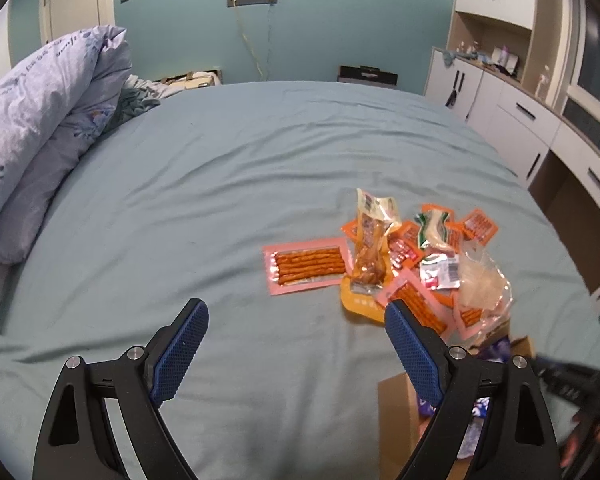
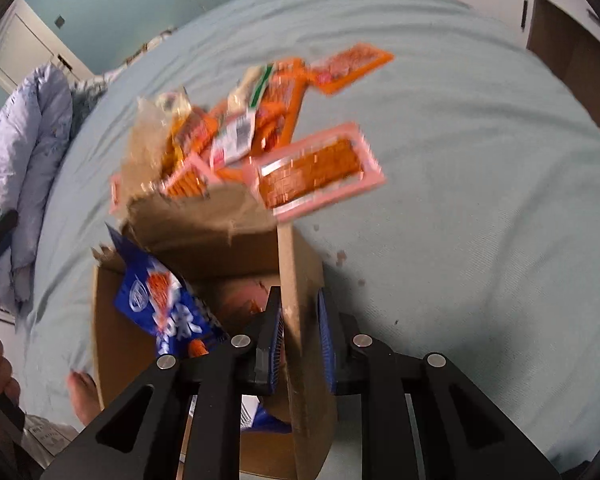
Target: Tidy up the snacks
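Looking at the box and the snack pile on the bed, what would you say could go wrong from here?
The right gripper straddles only the thin side wall of the cardboard box; with a gap on one side, the wall could slip or bend. The blue packet sticks out over the rim and might fall out if the box tilts. The snack pile lies loose on soft bedding, so dragging the box could scatter it.

One cardboard box (image 2: 204, 248); one blue snack bag (image 2: 168, 304) inside; one heap of snack packets (image 1: 404, 256), roughly a dozen; exact count unclear.
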Tool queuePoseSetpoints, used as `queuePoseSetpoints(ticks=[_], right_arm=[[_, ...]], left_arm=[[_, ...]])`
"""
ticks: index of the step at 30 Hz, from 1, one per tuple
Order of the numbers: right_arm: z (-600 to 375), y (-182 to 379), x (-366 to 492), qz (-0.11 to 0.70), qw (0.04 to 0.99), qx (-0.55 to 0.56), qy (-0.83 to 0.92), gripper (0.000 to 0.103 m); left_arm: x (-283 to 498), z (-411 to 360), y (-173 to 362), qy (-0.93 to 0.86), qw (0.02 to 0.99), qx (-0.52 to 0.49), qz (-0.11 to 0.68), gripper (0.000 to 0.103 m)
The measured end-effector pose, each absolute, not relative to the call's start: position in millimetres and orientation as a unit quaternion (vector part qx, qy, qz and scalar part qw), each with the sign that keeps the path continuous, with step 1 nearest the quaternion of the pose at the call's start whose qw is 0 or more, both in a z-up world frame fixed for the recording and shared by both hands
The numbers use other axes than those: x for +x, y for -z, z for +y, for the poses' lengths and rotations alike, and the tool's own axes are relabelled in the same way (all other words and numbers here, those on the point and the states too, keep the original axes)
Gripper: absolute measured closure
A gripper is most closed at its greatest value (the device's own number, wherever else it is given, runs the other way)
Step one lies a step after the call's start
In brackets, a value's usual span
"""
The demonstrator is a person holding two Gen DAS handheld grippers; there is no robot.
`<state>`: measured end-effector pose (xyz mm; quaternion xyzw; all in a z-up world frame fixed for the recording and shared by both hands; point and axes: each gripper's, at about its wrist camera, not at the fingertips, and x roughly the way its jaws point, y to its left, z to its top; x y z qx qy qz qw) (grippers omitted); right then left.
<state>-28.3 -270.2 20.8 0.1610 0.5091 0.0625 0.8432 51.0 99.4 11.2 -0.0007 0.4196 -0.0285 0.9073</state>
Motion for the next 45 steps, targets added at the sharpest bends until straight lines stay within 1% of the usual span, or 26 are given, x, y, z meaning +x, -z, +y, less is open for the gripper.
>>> queuePoseSetpoints(ticks=[1, 2, 3, 4, 6, 8, 14, 16, 20, 22, 26, 28, 29, 32, 34, 40, 41, 42, 43, 44, 45], right_arm=[[-272.2, -27.0, -29.5, 0.500, 0.851, 0.155, -0.050, 0.070], [-275.7, -30.9, -31.0, 0.493, 0.855, 0.156, -0.045, 0.050], [-278.9, -34.6, -32.6, 0.485, 0.857, 0.165, -0.051, 0.034], [-283.2, -38.4, -33.8, 0.477, 0.857, 0.184, -0.067, 0.030], [-296.5, -46.6, -34.5, 0.461, 0.851, 0.231, -0.096, 0.029], [-310.9, -53.7, -30.1, 0.453, 0.855, 0.238, -0.084, 0.029], [-338.2, -72.6, -0.6, 0.445, 0.889, 0.109, -0.010, 0.029], [-348.6, -70.8, 8.8, 0.441, 0.890, 0.121, -0.003, 0.029], [-361.6, -52.9, 34.1, 0.454, 0.872, 0.182, -0.003, 0.029], [-354.5, -44.0, 49.7, 0.477, 0.861, 0.180, -0.003, 0.029], [-335.8, -26.4, 79.2, 0.509, 0.850, 0.133, -0.021, 0.029], [-325.2, -20.8, 87.5, 0.523, 0.841, 0.126, -0.054, 0.029], [-323.1, -17.7, 90.7, 0.532, 0.835, 0.124, -0.067, 0.029], [-311.3, 2.4, 106.2, 0.561, 0.814, 0.108, -0.104, 0.029], [-304.1, 13.7, 117.1, 0.571, 0.809, 0.087, -0.110, 0.029], [-279.7, 18.2, 139.6, 0.550, 0.826, 0.003, -0.126, 0.029], [-277.1, 19.0, 142.9, 0.545, 0.828, -0.003, -0.132, 0.026], [-274.8, 20.8, 146.5, 0.545, 0.827, -0.009, -0.136, 0.023], [-272.3, 22.4, 148.6, 0.546, 0.826, -0.015, -0.137, 0.023], [-270.2, 24.4, 151.4, 0.548, 0.825, -0.024, -0.137, 0.023], [-269.2, 25.3, 152.6, 0.548, 0.825, -0.030, -0.138, 0.023]], left_arm=[[50.6, 99.6, -11.3, 0.027, 0.908, 0.003, 0.418, 0.011], [51.1, 99.5, -10.9, 0.025, 0.908, 0.007, 0.418, 0.009], [52.4, 99.6, -9.9, 0.020, 0.908, 0.011, 0.419, 0.006], [54.1, 99.7, -9.2, 0.017, 0.907, 0.014, 0.420, 0.005], [60.4, 100.5, -6.4, 0.012, 0.906, 0.021, 0.423, 0.004], [70.0, 100.9, -1.2, 0.007, 0.901, 0.029, 0.432, 0.003], [103.1, 101.4, 26.6, -0.003, 0.879, 0.036, 0.476, 0.003], [117.5, 100.6, 41.2, -0.005, 0.867, 0.046, 0.496, 0.003], [143.3, 97.0, 69.3, -0.014, 0.848, 0.075, 0.524, 0.003], [156.4, 95.8, 83.3, -0.013, 0.840, 0.079, 0.537, 0.003], [182.6, 88.8, 108.7, 0.001, 0.827, 0.084, 0.557, 0.003], [194.7, 84.5, 119.5, 0.007, 0.822, 0.090, 0.562, 0.003], [200.7, 83.2, 124.6, 0.012, 0.821, 0.088, 0.564, 0.001], [218.1, 88.7, 130.0, 0.042, 0.827, 0.026, 0.560, 0.000], [225.4, 89.9, 128.8, 0.040, 0.835, 0.018, 0.548, 0.000], [235.0, 83.4, 128.8, 0.049, 0.848, 0.027, 0.527, 0.000], [238.0, 85.7, 131.6, 0.049, 0.847, 0.024, 0.529, 0.000], [238.8, 85.5, 131.1, 0.052, 0.844, 0.023, 0.533, 0.002], [238.5, 85.3, 129.3, 0.056, 0.843, 0.024, 0.535, 0.010], [238.7, 84.7, 127.4, 0.060, 0.842, 0.025, 0.535, 0.015], [238.1, 84.9, 124.3, 0.067, 0.842, 0.028, 0.535, 0.026]])
